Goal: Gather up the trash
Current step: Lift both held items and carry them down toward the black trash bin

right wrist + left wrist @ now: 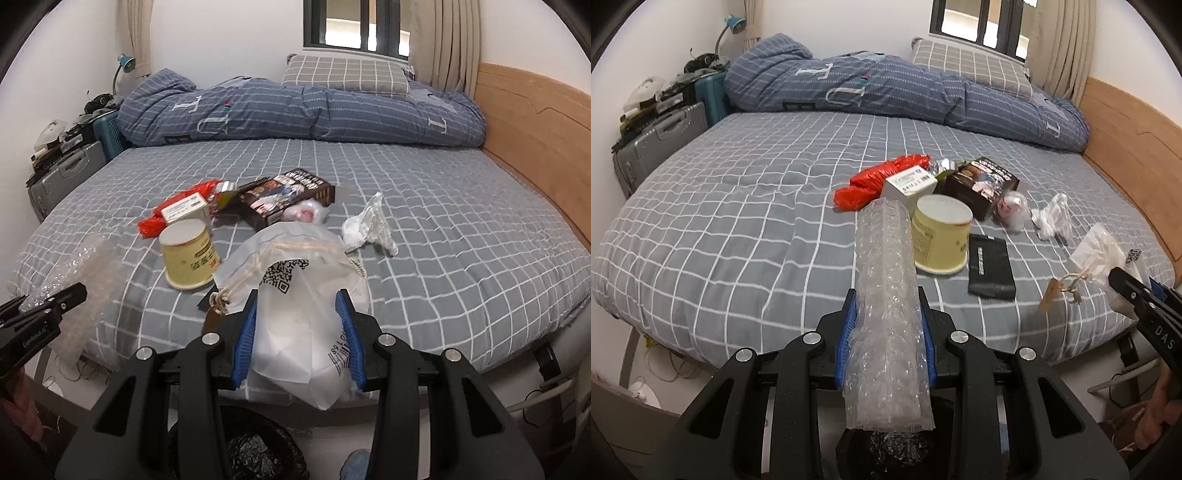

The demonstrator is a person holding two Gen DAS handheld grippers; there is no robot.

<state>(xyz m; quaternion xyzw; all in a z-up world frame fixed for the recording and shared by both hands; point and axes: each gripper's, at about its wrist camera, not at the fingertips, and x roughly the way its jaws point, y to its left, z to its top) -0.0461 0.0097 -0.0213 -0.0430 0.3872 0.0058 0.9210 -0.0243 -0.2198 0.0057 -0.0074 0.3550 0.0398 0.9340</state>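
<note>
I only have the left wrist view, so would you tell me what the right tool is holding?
Observer: The right tool is shut on a translucent white bag with a QR code printed on it and a string tie.
Operator: Thank you. Is there a bin under it?
Observer: Yes, a black-lined bin shows at the bottom edge, just left of the bag's lower end.
Operator: Does the black flat packet I see by the cup show on your side?
Observer: Barely: the white bag covers nearly all of it, and only a dark corner peeks out beside the yellow cup.
</note>
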